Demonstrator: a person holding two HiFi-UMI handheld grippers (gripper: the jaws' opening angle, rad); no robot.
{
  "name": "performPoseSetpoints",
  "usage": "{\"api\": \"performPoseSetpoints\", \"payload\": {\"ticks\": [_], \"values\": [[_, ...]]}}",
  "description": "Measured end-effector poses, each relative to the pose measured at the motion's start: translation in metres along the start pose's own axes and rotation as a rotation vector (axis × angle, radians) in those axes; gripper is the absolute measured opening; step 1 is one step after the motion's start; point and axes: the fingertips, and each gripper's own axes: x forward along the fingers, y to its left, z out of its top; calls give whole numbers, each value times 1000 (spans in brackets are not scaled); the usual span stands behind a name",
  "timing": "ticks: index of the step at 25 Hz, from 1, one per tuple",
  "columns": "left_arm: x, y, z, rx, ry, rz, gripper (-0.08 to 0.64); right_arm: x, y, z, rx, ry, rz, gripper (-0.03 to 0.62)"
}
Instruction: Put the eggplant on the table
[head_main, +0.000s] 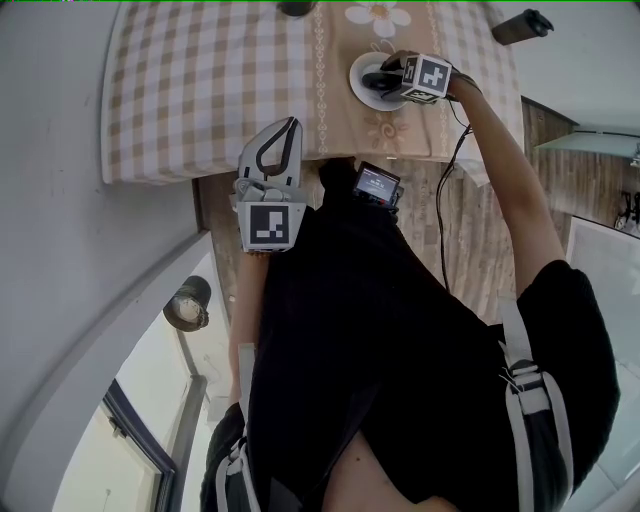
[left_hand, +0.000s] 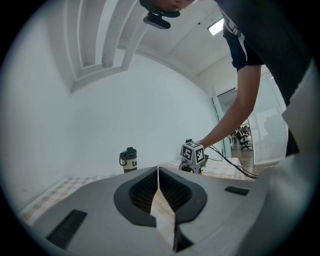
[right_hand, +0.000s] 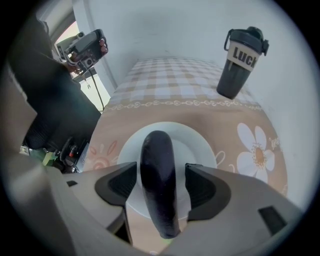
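A dark purple eggplant (right_hand: 157, 185) lies lengthwise on a white plate (right_hand: 200, 145) on the table. My right gripper (right_hand: 161, 176) points steeply down over the plate, its jaws spread to either side of the eggplant; a strip of plate shows between the eggplant and the right pad (right_hand: 200, 185). The head view shows that gripper (head_main: 385, 82) over the plate (head_main: 358, 92) at the table's near side. My left gripper (head_main: 288, 128) hovers level at the table's front edge, off to the left, with its jaws together and nothing in them. Its own view shows the pads (left_hand: 170, 192) meeting.
A dark lidded bottle (right_hand: 240, 60) stands at the back of the table. The checked cloth (head_main: 200, 80) covers the left part and a floral runner (head_main: 385, 130) the part under the plate. A small device (head_main: 375, 185) hangs at the person's chest.
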Motion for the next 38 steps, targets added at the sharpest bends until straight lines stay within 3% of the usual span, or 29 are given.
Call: {"api": "performPoseSetpoints", "payload": {"ticks": [10,24,29,38], "values": [[-3,-3,0,-12,-4,-2,8,-7,10,3,-19,-20,-8,311],[-2,-3,-2,-16,4,-18,8,-48,3,45,-54,-141,-117,311],[0,-3,-2,5,5,-38,8,-74,5,69,-32,-268,-206,311],[2,-7,-1,-4,4,-64,8,-141,20,117,84,-623,-423,311]]}}
